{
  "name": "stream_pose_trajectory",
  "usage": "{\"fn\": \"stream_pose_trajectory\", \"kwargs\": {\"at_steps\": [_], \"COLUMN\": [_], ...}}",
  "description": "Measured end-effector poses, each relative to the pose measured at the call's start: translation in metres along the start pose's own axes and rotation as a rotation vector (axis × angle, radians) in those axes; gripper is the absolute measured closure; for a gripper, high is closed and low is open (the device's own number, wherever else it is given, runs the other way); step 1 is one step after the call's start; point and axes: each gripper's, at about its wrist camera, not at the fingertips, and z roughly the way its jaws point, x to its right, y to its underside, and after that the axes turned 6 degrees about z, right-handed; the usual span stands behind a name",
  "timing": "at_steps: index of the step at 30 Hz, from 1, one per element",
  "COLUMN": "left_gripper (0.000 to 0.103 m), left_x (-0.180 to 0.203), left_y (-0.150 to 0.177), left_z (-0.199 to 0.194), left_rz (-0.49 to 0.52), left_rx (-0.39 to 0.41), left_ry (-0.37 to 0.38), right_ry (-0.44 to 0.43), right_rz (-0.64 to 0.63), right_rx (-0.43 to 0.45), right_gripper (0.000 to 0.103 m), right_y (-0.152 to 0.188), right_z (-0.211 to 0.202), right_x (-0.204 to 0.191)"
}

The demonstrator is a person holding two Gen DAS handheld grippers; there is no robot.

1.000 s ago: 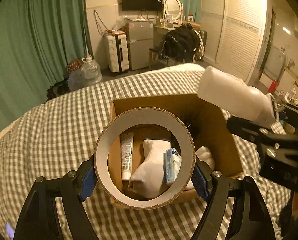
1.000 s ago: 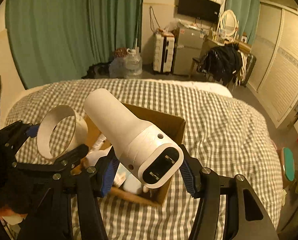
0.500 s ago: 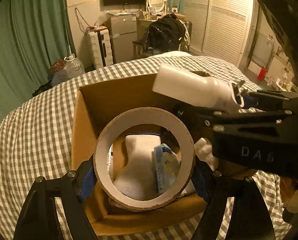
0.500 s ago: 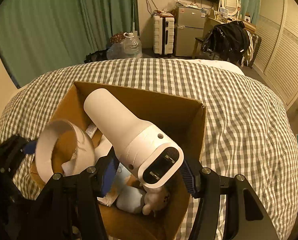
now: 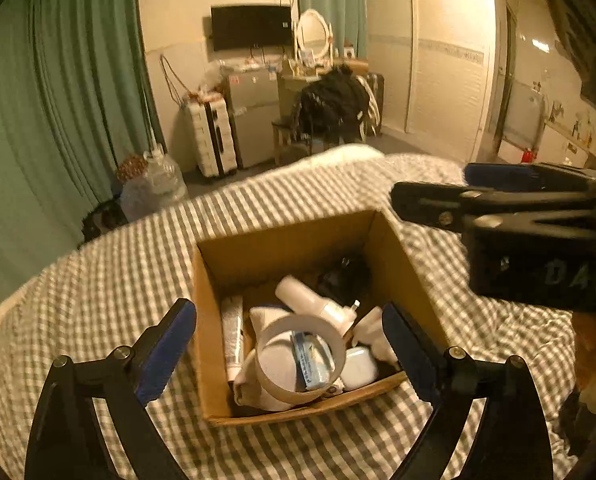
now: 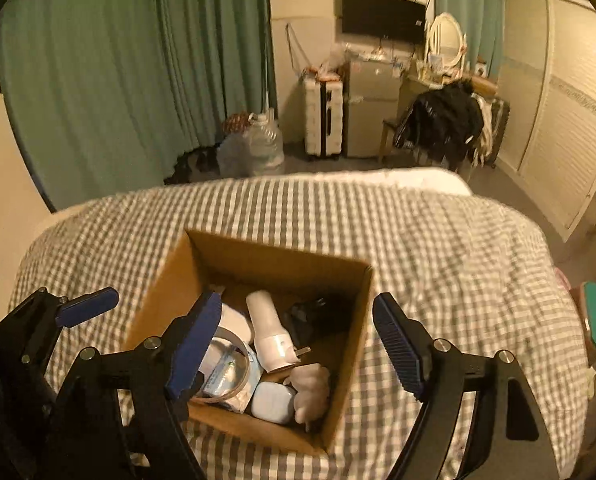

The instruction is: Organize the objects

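Cardboard box (image 5: 408, 288) sits mid-bed (image 5: 98, 280) on gingham, open-topped, holding tape roll (image 5: 300, 360), white bottle (image 5: 310, 300), tube (image 5: 232, 332), white case (image 5: 358, 366). Left gripper (image 5: 288, 354) and right gripper (image 6: 298, 344) jaws released, empty. "DAS" printed on right gripper

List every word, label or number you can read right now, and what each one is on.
"DAS" – pale letters on the black body of the right gripper, seen from the left wrist view.
Tube in the cardboard box: has print, too small to read.
Blue-and-white packet inside the tape roll: print blurred, unreadable.
White bottle: label mark unreadable.
Nothing else is legible.
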Motion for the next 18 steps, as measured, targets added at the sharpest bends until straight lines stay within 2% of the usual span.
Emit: {"fn": "stream_pose_trajectory", "kwargs": {"at_steps": [2,10,18], "left_gripper": [0.006,0.002,0.001], "left_x": [0.002,0.012,0.022], "left_y": [-0.007,-0.031,-0.026], "left_z": [-0.024,-0.114,-0.189], "left_rz": [0.007,0.012,-0.019], "left_rx": [0.033,0.145,0.212], "left_ry": [-0.013,-0.07,-0.099], "right_ry": [0.009,0.026,0.044], "right_rz": [0.007,0.026,0.035], "right_rx": [0.037,0.193,0.313], "right_gripper": [0.02,0.016,0.013], "right_y": [-0.007,-0.018,0.003], "right_z": [-0.025,-0.14,-0.238], "right_x": [0.0,-0.002,-0.003]}}
